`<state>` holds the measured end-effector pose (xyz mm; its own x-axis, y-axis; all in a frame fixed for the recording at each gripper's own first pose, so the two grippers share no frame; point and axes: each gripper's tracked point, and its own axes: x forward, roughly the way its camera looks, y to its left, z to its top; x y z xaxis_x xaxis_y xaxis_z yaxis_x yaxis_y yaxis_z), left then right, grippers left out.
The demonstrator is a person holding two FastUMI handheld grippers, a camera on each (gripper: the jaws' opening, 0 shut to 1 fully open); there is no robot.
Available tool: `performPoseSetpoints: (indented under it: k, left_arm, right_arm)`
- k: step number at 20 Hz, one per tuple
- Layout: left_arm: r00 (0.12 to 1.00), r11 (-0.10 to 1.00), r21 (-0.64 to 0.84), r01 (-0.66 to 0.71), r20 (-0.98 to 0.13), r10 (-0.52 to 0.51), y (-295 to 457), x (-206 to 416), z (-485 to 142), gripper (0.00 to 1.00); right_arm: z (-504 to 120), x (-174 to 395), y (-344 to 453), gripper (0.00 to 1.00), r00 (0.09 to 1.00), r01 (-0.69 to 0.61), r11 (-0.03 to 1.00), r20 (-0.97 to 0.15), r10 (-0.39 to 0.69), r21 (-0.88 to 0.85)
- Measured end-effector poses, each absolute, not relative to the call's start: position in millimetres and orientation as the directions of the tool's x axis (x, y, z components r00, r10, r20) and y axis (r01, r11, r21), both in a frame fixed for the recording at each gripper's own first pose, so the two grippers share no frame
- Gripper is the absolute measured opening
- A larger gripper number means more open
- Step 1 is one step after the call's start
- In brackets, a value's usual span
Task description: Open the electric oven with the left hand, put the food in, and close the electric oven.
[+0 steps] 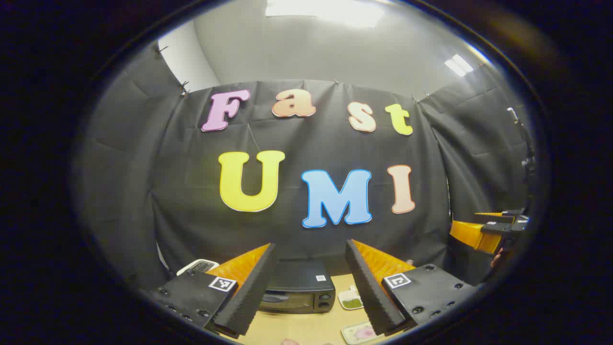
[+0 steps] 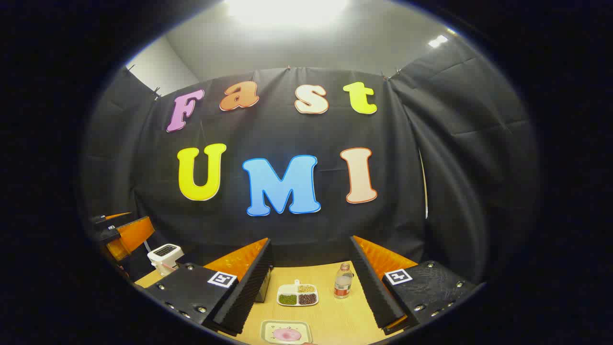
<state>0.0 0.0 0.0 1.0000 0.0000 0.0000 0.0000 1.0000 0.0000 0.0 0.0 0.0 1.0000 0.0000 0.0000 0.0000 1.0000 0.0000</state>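
Oven [image 1: 299, 286], the black electric one, sits on the pale wooden table [image 1: 306, 328] against the black cloth wall, with a white ceiling and bright lights overhead. Through my left gripper view it lies straight ahead of my left gripper [image 1: 306, 287], framed in the gap between the two fingers and well beyond their tips; its door is closed, with the handle across the front and two knobs at its right side. My left gripper's fingers stand wide apart and hold nothing.

Just right of the oven, behind my left gripper's right finger, is a white divided dish [image 1: 351, 299], and nearer to me a plate with pink food [image 1: 360, 332]. A white toaster [image 1: 197, 266] shows beyond my left finger.

In my right gripper view, my right gripper [image 2: 311, 290] is also spread wide with nothing between its fingers. Ahead of it on the table [image 2: 335, 321], the divided dish [image 2: 298, 293] holds green, tan and dark helpings in three compartments. A small clear bottle [image 2: 343, 281] stands upright just right of it. The plate with pink food [image 2: 286, 332] lies closest to me, below the dish. The toaster [image 2: 164, 256] is far to the left.
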Motion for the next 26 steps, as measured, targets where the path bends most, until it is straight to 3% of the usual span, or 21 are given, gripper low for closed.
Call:
performPoseSetpoints:
  k: [5,6,9,17,19,20,21,23,26]
  left_arm:
    - [0.998,0.998,-0.018,-0.055,-0.028,0.054,-17,3,-5,1.0]
    - [0.998,0.998,-0.018,-0.06,-0.02,0.06,-16,5,-3,0.96]
    - [0.999,0.999,-0.02,-0.028,-0.025,0.028,-17,11,-2,1.0]
    - [1.0,0.999,-0.027,0.024,0.004,-0.024,9,33,4,0.96]
    - [1.0,1.0,-0.02,0.021,-0.019,-0.022,15,35,-7,0.96]
    - [0.999,1.0,-0.017,0.022,-0.033,-0.023,17,36,-12,0.91]
    - [0.999,1.0,-0.013,0.02,-0.05,-0.021,21,37,-18,1.0]
    - [0.996,1.0,-0.004,0.011,-0.084,-0.011,33,40,-33,1.0]
    - [0.989,1.0,-0.006,0.004,-0.147,-0.004,48,51,-62,0.96]
  right_arm:
    - [-4,15,-6,0.97,0.997,-0.074,0.997,-0.016,0.074,0.029]
    - [-3,18,-5,0.97,0.997,-0.079,0.996,-0.011,0.079,0.033]
    - [-5,25,-4,0.97,0.998,-0.058,0.998,-0.013,0.058,0.026]
    - [6,27,13,0.97,1.0,0.001,1.0,0.027,-0.001,0.007]
    - [-2,28,12,0.97,1.0,0.014,1.0,0.015,-0.014,0.007]
    - [-6,28,14,0.96,1.0,0.014,1.0,0.007,-0.014,0.012]
    - [-10,28,15,0.96,1.0,0.016,1.0,-0.002,-0.016,0.015]
    - [-22,30,20,1.0,1.0,0.006,1.0,-0.025,-0.005,0.015]
    - [-38,30,25,0.96,0.998,-0.007,1.0,-0.057,0.007,-0.005]
